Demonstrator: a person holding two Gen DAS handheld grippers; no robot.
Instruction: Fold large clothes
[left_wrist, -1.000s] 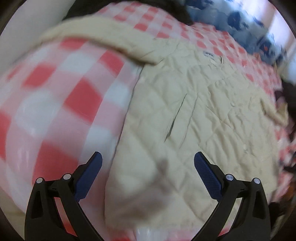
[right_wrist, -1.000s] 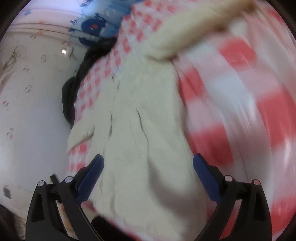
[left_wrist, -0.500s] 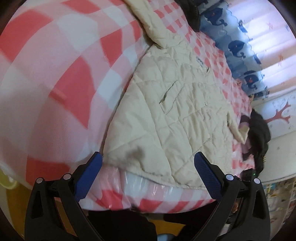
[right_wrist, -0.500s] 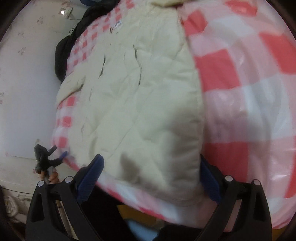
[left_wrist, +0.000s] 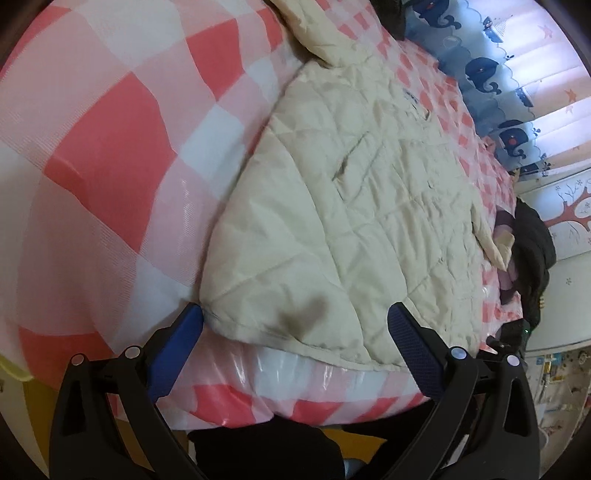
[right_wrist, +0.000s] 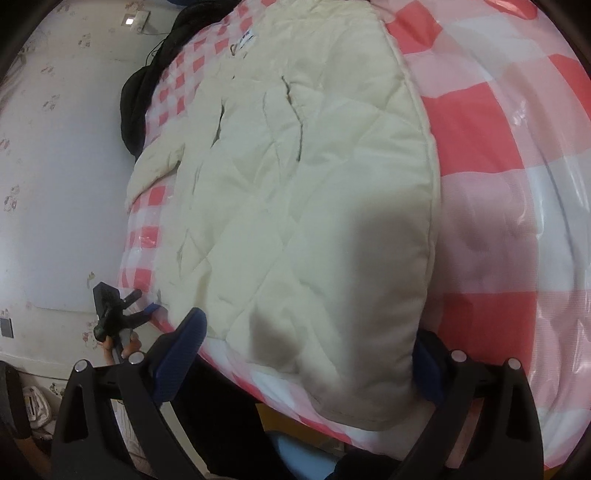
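Since a second ago we have drawn both tongs back to the near hem of the cream quilted jacket (left_wrist: 351, 229), which lies flat on the checked bed (left_wrist: 110, 155). The left tongs (left_wrist: 295, 332) gape wide with one hem corner just ahead of them; the right tongs (right_wrist: 310, 343) gape wide around the other. We should probably bite both corners evenly, then lift together so the fold lands square. A dark garment (left_wrist: 532, 254) lies well beyond.
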